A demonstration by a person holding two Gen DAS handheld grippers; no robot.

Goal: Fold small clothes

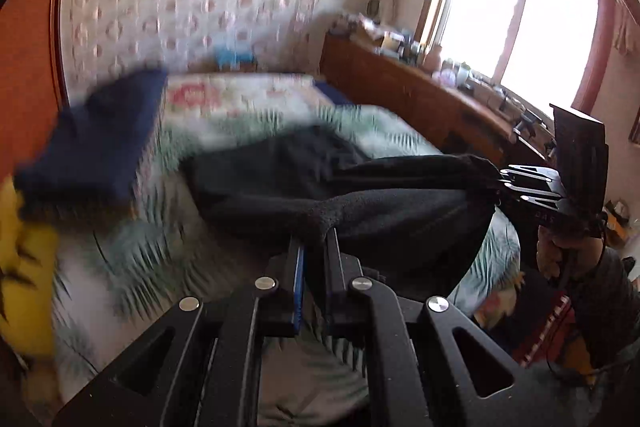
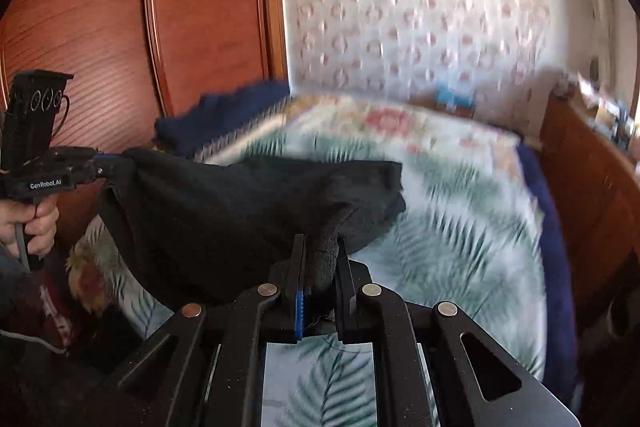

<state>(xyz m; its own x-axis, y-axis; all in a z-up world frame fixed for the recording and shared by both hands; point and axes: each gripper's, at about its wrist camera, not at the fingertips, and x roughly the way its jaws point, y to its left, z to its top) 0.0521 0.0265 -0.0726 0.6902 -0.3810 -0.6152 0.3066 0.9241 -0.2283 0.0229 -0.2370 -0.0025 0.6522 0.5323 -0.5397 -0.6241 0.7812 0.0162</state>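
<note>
A black garment (image 1: 400, 215) hangs stretched between both grippers above the bed; it also shows in the right wrist view (image 2: 240, 211). My left gripper (image 1: 318, 239) is shut on one bunched corner of it. My right gripper (image 2: 322, 247) is shut on the other corner. The right gripper shows in the left wrist view (image 1: 500, 183) at the right, and the left gripper shows in the right wrist view (image 2: 104, 163) at the left. The far part of the garment lies on the bedspread (image 1: 224, 131). The view is motion-blurred.
A folded dark blue cloth (image 1: 96, 143) lies at the bed's left side, by a yellow patterned item (image 1: 24, 267). A wooden wardrobe (image 2: 120, 27) stands left. A cluttered wooden cabinet (image 1: 420, 87) runs under the window (image 1: 520, 27).
</note>
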